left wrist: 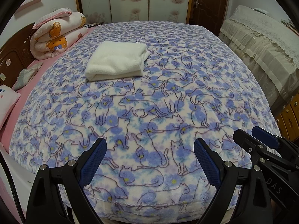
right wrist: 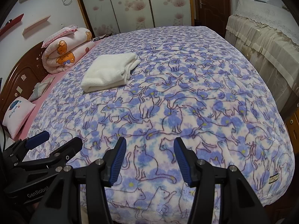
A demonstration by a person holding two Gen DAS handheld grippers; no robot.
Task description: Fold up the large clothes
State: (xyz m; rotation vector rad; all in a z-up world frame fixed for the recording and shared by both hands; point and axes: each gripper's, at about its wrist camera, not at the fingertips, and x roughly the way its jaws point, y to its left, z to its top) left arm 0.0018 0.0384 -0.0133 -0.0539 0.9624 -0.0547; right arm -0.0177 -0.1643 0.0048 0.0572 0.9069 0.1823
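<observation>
A folded white fleece garment (left wrist: 116, 60) lies on the bed, far from both grippers; it also shows in the right wrist view (right wrist: 110, 71). My left gripper (left wrist: 150, 145) is open and empty, hovering over the near edge of the cat-print blanket (left wrist: 168, 102). My right gripper (right wrist: 149, 145) is open and empty over the same near edge of the blanket (right wrist: 186, 93). The right gripper shows at the right of the left wrist view (left wrist: 261, 138). The left gripper shows at the lower left of the right wrist view (right wrist: 56, 140).
A rolled pink bear-print quilt (left wrist: 58, 35) and a small pink pillow (right wrist: 17, 115) lie by the wooden headboard (left wrist: 13, 56) on the left. A lace-covered cabinet (left wrist: 261, 37) stands to the right. Wardrobe doors (left wrist: 130, 0) and a brown door (left wrist: 209, 1) are behind.
</observation>
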